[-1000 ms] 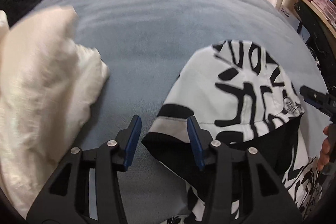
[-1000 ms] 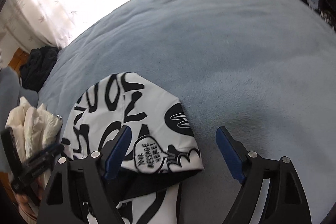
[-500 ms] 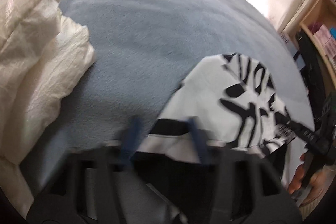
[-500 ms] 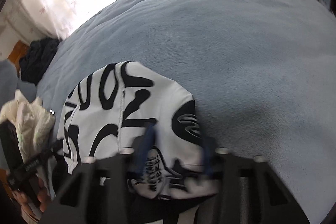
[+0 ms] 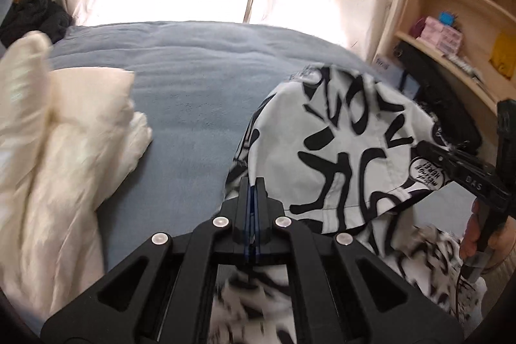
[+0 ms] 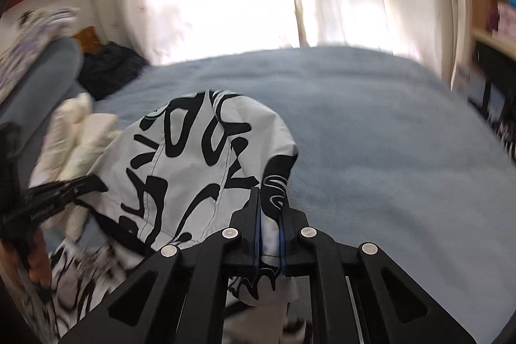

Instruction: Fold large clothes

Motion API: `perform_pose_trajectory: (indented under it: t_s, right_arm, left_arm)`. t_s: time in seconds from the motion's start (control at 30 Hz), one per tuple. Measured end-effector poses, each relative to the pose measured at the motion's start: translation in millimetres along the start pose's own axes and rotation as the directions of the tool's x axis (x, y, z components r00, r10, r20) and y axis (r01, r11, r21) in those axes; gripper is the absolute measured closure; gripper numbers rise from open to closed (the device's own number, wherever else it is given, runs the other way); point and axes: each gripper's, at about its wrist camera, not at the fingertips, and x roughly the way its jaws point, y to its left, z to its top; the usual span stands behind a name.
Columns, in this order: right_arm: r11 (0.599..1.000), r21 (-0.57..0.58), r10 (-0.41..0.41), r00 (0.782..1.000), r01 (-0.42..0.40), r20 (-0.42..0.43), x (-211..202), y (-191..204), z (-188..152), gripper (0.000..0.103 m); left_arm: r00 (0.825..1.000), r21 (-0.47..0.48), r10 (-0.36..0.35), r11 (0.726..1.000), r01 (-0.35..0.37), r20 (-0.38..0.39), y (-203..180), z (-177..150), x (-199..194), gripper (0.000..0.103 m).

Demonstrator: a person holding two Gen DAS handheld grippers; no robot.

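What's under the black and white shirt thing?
Under the lifted black-and-white garment you can see blue blanket, plus more of its own fabric hanging below. Whatever lies beneath the raised middle is covered, so that cannot be seen.

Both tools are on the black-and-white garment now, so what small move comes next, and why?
Probably carry the black-and-white garment forward over the blue bedcover and spread it there. The left tool and right tool are each shut on an edge, the cloth hangs bunched between them, and open bedcover lies ahead.
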Motion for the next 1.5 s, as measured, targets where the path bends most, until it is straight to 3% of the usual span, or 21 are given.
perform_pose_trajectory:
  t_s: [0.07, 0.13, 0.23, 0.37, 0.43, 0.53, 0.6, 0.67, 0.73, 0.87, 1.0, 1.17, 1.23, 1.3, 1.37, 1.4, 1.43, 1.5]
  right_arm:
    - [0.998, -0.071, 0.003, 0.998, 0.002, 0.068, -41, 14, -18, 0.095]
    - [0.995, -0.101, 0.011, 0.996, -0.002, 0.084, -66, 22, -36, 0.095]
    - [0.991, -0.136, 0.014, 1.0, -0.015, -0.011, -95, 35, -85, 0.091]
    - [0.987, -0.162, -0.021, 0.99, -0.002, -0.14, -111, 42, -141, 0.087]
    - [0.991, -0.137, -0.033, 0.979, 0.006, -0.202, -120, 40, -164, 0.087]
    - [0.999, -0.043, 0.021, 0.97, -0.033, -0.243, -139, 33, -182, 0.086]
    - [0.998, 0.019, 0.061, 0.967, -0.058, -0.246, -157, 30, -189, 0.079]
    - [0.992, 0.093, 0.11, 0.964, -0.089, -0.244, -172, 28, -187, 0.056]
    - [0.972, 0.19, 0.178, 0.959, -0.137, -0.221, -189, 29, -187, 0.042]
    - [0.93, 0.32, 0.256, 0.944, -0.182, -0.206, -210, 36, -182, 0.036]
    - [0.875, 0.446, 0.302, 0.933, -0.19, -0.194, -186, 31, -171, 0.036]
    - [0.765, 0.615, 0.373, 0.91, -0.192, -0.18, -139, 15, -180, 0.036]
    - [0.742, 0.644, 0.383, 0.906, -0.186, -0.179, -123, 14, -183, 0.039]
    - [0.732, 0.654, 0.397, 0.9, -0.191, -0.182, -106, 14, -185, 0.047]
    - [0.729, 0.653, 0.416, 0.89, -0.203, -0.187, -92, 18, -184, 0.075]
    - [0.746, 0.634, 0.412, 0.89, -0.204, -0.198, -86, 22, -179, 0.081]
    - [0.773, 0.603, 0.39, 0.898, -0.199, -0.203, -83, 26, -172, 0.09]
    - [0.798, 0.565, 0.366, 0.914, -0.211, -0.175, -83, 28, -156, 0.095]
  left_arm:
    - [0.999, -0.012, -0.018, 1.0, 0.019, 0.045, 3, -18, -31, 0.103]
    - [0.998, -0.021, -0.044, 0.999, 0.045, 0.052, 6, -39, -58, 0.103]
    - [0.998, -0.028, -0.063, 0.998, 0.063, 0.016, 12, -73, -86, 0.103]
    - [0.991, -0.049, -0.055, 0.998, 0.049, -0.125, 21, -132, -112, 0.103]
    - [0.986, -0.063, -0.056, 0.997, 0.047, -0.159, 22, -156, -132, 0.103]
    - [0.979, -0.095, -0.07, 0.994, 0.052, -0.192, 23, -174, -152, 0.103]
    - [0.97, -0.133, -0.125, 0.986, 0.098, -0.208, 24, -179, -168, 0.103]
    - [0.958, -0.161, -0.178, 0.977, 0.144, -0.224, 22, -184, -188, 0.102]
    - [0.95, -0.184, -0.219, 0.966, 0.179, -0.224, 15, -186, -205, 0.096]
    - [0.935, -0.222, -0.283, 0.946, 0.235, -0.216, 2, -179, -224, 0.042]
    - [0.916, -0.292, -0.345, 0.915, 0.279, -0.205, -11, -167, -215, 0.038]
    - [0.888, -0.428, -0.386, 0.867, 0.256, -0.25, -9, -161, -165, 0.038]
    - [0.889, -0.463, -0.377, 0.856, 0.228, -0.258, -4, -158, -146, 0.038]
    - [0.891, -0.482, -0.372, 0.849, 0.215, -0.259, 1, -155, -128, 0.038]
    - [0.9, -0.498, -0.353, 0.846, 0.191, -0.255, 6, -148, -110, 0.038]
    - [0.906, -0.503, -0.343, 0.845, 0.183, -0.247, 8, -145, -102, 0.039]
    - [0.913, -0.502, -0.329, 0.847, 0.173, -0.24, 9, -140, -96, 0.042]
    - [0.933, -0.469, -0.291, 0.868, 0.165, -0.21, 8, -124, -89, 0.08]
